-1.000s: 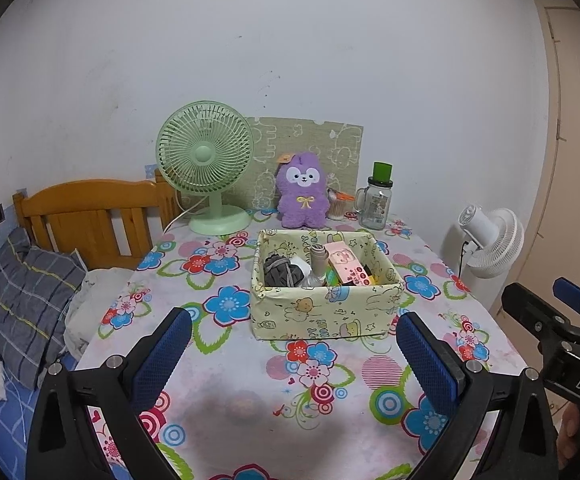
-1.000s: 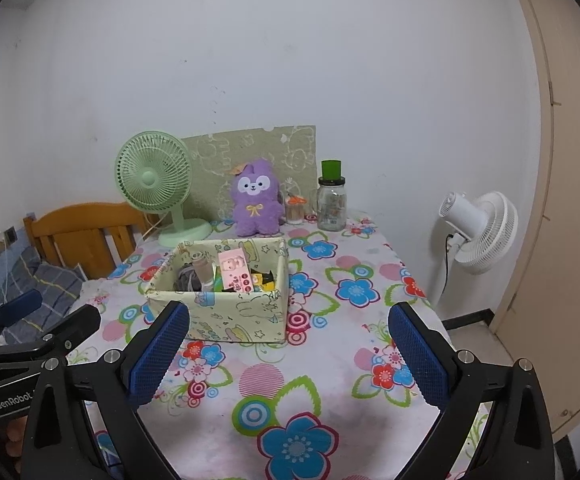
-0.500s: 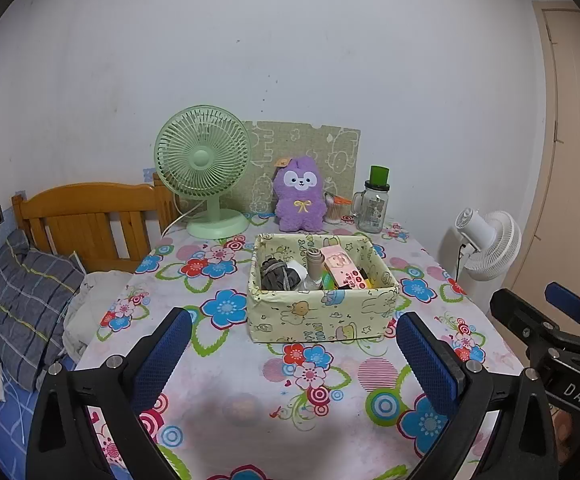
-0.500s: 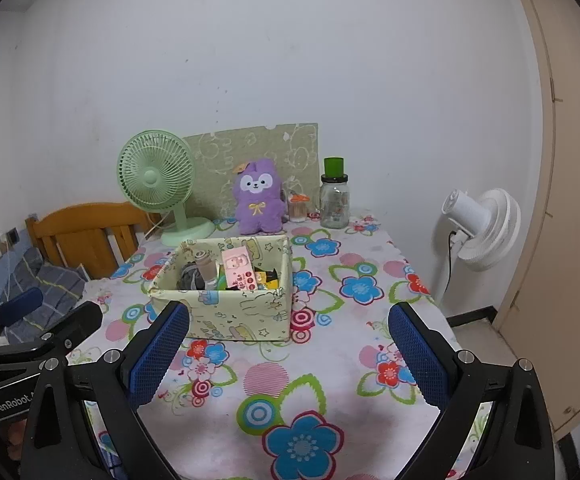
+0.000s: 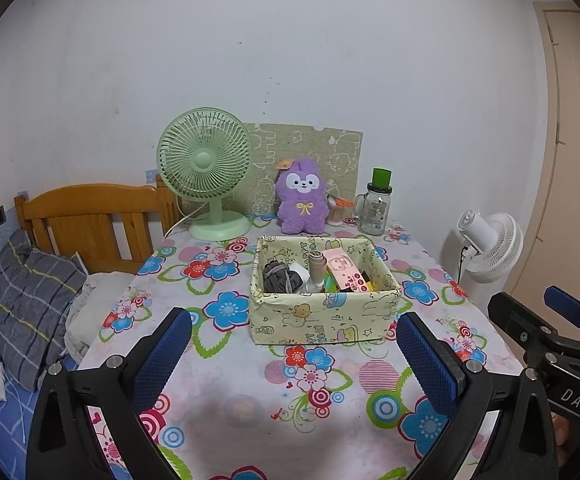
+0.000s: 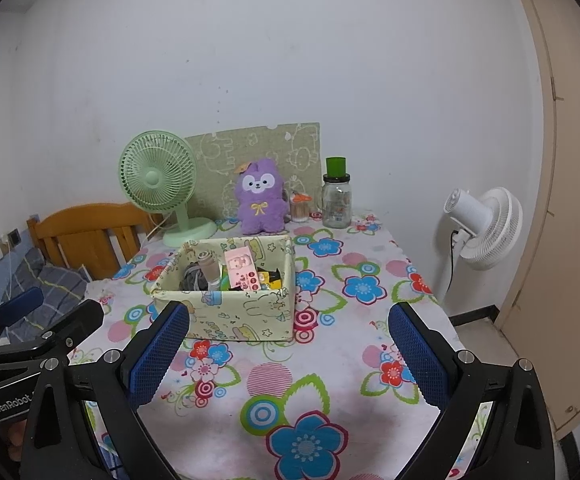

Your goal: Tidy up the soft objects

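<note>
Nearest, across the bottom of each wrist view, my left gripper (image 5: 294, 356) and my right gripper (image 6: 288, 350) both stand spread wide with nothing between their ribbed blue pads, poised over the near edge of the table (image 5: 250, 412), whose smooth cloth is printed with bright flowers. In the middle of the frame sits the fabric box (image 5: 324, 314), a soft-walled rectangle in pale yellow with cartoon prints; it holds a grey knitted bundle (image 5: 278, 278), a pink card (image 5: 346, 274) and other small things I cannot make out. Beyond it, upper centre, the purple plush toy (image 5: 302, 200) stands upright and fuzzy against a green printed board (image 5: 342, 152), outside the box, between the green desk fan (image 5: 206, 168) and a glass jar (image 5: 376, 210) with a green cap. This could suit a tidy-up in hand with the plush left out, or one ended with the plush on display.
</note>
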Available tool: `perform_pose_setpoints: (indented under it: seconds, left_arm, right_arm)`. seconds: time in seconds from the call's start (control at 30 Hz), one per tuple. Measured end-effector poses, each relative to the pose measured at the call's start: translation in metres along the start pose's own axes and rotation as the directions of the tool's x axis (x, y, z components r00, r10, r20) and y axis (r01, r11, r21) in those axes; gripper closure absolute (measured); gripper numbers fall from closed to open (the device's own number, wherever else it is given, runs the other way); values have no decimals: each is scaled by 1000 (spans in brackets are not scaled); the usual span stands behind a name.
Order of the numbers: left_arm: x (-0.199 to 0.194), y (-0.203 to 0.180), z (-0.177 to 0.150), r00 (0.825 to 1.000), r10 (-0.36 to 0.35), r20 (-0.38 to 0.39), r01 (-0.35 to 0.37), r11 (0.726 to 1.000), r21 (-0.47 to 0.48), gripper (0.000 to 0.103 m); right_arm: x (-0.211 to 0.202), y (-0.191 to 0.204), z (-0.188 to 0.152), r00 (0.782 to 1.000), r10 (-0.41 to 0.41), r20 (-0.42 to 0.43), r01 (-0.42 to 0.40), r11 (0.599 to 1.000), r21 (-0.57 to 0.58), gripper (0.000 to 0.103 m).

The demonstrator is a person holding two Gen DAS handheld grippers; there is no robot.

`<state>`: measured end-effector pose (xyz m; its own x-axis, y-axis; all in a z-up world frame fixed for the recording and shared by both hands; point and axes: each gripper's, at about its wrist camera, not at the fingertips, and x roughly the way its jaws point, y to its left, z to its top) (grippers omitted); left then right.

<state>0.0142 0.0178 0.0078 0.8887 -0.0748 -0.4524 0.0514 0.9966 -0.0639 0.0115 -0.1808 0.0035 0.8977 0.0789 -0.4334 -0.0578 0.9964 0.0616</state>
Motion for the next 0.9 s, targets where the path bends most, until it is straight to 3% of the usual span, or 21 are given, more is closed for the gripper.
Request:
perform_pose_setpoints:
  seconds: [0.9]
  left_arm:
    - [3,0,1,1000,-4,13,3,1000,7,0]
  right_arm:
    - [-1,-1,1,1000,1,0,-1,1000,5,2]
